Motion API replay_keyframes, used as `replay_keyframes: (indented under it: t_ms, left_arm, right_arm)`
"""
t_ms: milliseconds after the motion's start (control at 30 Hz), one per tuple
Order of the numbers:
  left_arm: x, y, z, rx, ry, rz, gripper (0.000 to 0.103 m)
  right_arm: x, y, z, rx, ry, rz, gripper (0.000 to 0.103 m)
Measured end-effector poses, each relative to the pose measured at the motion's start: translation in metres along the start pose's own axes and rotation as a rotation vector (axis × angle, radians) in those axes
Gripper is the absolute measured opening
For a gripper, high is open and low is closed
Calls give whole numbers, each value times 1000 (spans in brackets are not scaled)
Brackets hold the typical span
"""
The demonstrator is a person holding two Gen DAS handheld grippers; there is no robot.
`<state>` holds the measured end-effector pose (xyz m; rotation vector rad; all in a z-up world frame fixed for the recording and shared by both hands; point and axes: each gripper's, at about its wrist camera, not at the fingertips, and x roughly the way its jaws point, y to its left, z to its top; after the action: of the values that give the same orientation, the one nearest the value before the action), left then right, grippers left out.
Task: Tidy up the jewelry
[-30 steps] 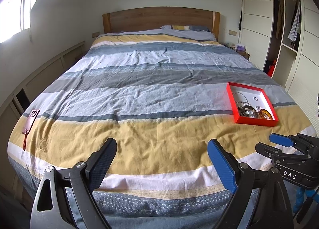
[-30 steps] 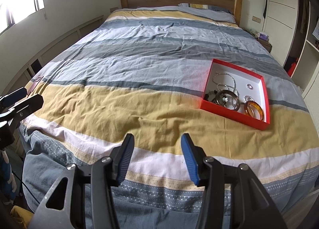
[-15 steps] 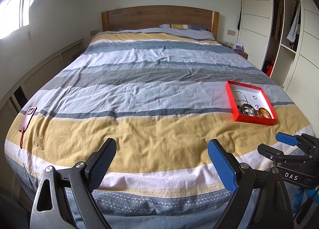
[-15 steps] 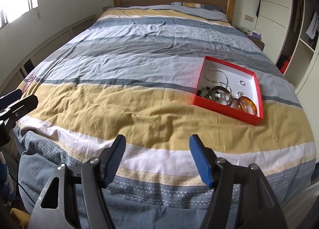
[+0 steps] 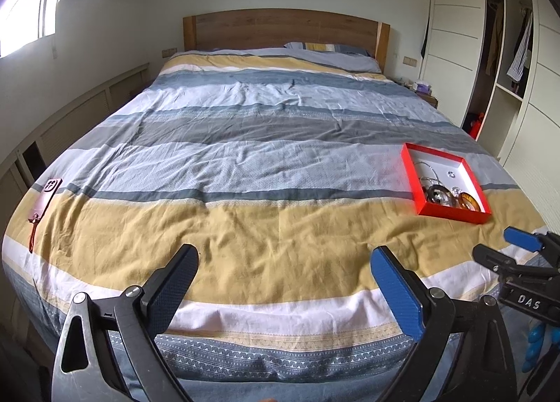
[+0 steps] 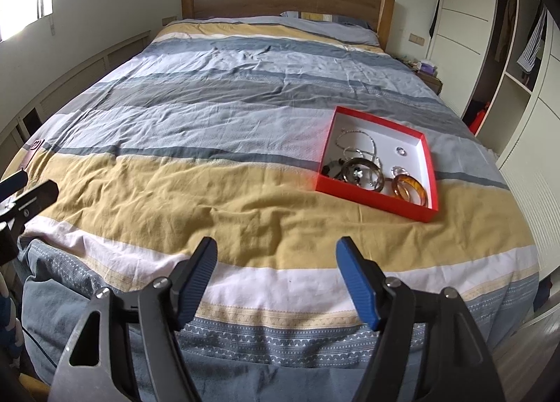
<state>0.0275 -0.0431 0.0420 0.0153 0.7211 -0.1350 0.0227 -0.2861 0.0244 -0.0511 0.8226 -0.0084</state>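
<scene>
A red box (image 6: 371, 195) with a white inside lies on the right of the striped bed (image 6: 196, 192). In it are an amber bangle (image 6: 410, 189), a silver bangle (image 6: 362, 174), silver chains (image 6: 357, 141) and a small ring (image 6: 401, 151). The box also shows in the left wrist view (image 5: 451, 214). My right gripper (image 6: 276, 279) is open and empty over the foot of the bed, well short of the box. My left gripper (image 5: 285, 284) is open and empty over the foot of the bed, left of the box.
A pink phone (image 5: 47, 197) with a strap lies at the bed's left edge. A wooden headboard (image 5: 283, 29) and a pillow (image 5: 329, 48) are at the far end. A white wardrobe (image 5: 451, 34) and a nightstand (image 6: 428, 76) stand to the right.
Both grippers have drawn back from the bed, so the box looks farther off. My right gripper has opened wider.
</scene>
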Motion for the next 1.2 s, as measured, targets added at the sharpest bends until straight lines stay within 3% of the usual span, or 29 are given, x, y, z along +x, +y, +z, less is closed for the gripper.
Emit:
replay_keyframes:
  t_ms: [400, 1200]
  left_arm:
    - [9, 5, 3, 47, 23, 20, 102]
    - [15, 13, -13, 56, 85, 27, 102]
  right_arm:
    - [-11, -5, 3, 27, -23, -59, 69]
    - [-6, -13, -14, 42, 16, -85, 69]
